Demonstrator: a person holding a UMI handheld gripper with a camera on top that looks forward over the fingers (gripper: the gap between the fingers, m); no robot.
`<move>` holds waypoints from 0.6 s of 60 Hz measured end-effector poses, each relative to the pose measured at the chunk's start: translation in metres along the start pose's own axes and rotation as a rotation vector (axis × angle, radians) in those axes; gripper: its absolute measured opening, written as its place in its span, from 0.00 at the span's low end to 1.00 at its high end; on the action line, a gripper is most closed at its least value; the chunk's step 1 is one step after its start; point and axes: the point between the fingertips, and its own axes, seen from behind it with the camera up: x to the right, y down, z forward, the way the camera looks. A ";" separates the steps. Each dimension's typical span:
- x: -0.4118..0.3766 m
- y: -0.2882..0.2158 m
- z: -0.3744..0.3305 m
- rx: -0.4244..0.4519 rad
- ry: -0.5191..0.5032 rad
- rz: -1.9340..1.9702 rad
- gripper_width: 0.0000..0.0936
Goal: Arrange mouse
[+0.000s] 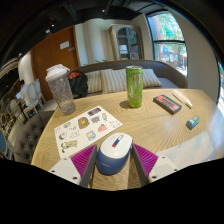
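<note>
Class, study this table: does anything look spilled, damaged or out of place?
Nothing stands out. The mouse sits upright between the open gripper's fingers, and the green cup and plastic jar stand upright on the table.

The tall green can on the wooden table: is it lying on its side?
No. The tall green can stands upright on the wooden table, beyond the blue and white computer mouse that sits between the gripper fingers.

Single view: rides on gripper, looks forward along fingers (88, 163), low over wooden table (150, 125).
</note>
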 end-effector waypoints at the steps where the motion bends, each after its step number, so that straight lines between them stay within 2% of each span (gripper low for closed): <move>1: 0.000 0.000 0.001 -0.002 0.007 -0.007 0.74; 5: 0.000 0.001 0.002 -0.006 0.013 -0.014 0.68; 11: -0.007 0.003 0.001 -0.015 -0.010 -0.029 0.64; 17: -0.012 0.008 -0.005 -0.023 -0.074 -0.047 0.60; 36: -0.016 0.026 -0.038 -0.018 -0.160 -0.124 0.54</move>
